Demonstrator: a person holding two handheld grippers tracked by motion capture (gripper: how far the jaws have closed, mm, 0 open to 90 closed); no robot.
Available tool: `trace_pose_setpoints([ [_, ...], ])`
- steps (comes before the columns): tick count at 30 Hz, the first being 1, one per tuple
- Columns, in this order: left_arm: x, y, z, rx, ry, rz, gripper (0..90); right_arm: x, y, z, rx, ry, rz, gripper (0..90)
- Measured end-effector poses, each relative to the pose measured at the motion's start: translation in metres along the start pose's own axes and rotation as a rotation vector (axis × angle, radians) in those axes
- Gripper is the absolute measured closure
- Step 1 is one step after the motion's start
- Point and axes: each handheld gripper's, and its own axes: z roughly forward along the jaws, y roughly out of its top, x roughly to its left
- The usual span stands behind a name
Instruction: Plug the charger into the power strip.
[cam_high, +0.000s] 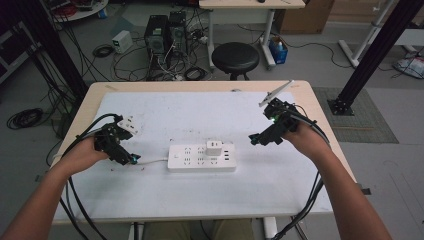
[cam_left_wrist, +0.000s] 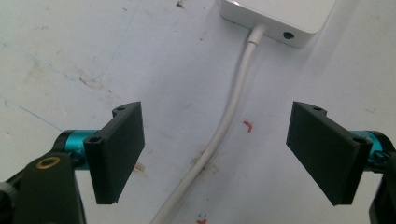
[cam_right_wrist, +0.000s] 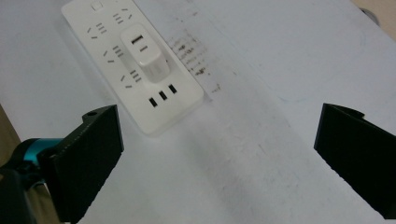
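A white power strip (cam_high: 201, 157) lies flat near the middle of the table, and a white charger (cam_high: 214, 148) is plugged into it. The right gripper view shows the strip (cam_right_wrist: 135, 74) with the charger (cam_right_wrist: 144, 56) standing on it, ahead and to the left of the jaws. My right gripper (cam_high: 261, 138) hovers open to the right of the strip. My left gripper (cam_high: 131, 159) is open just left of the strip, its jaws straddling the strip's white cord (cam_left_wrist: 224, 121). The strip's end (cam_left_wrist: 275, 16) sits ahead of the left gripper (cam_left_wrist: 215, 149).
A white plug (cam_high: 128, 124) lies on the table behind my left hand. The table is covered by a stained white mat (cam_high: 200, 195). Beyond the far edge stand a black stool (cam_high: 235, 57), computer towers (cam_high: 165, 32) and loose cables on the floor.
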Motion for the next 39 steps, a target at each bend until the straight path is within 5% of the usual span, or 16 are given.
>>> trace_pose_setpoints([
  [5,-0.001,0.000,0.000,-0.005,0.016,0.016,19.3,0.002,-0.023,-0.011,-0.012,-0.051,0.038,0.7],
  [10,0.002,-0.002,0.000,0.009,0.024,0.005,19.3,0.004,-0.036,-0.010,-0.029,-0.034,0.073,0.7],
  [12,0.002,-0.003,0.001,-0.010,0.029,-0.028,19.2,0.004,-0.037,-0.008,-0.022,-0.033,0.065,0.7],
  [39,0.002,-0.005,0.002,0.003,0.033,-0.030,19.3,0.003,-0.058,0.013,0.010,-0.014,0.123,0.7],
])
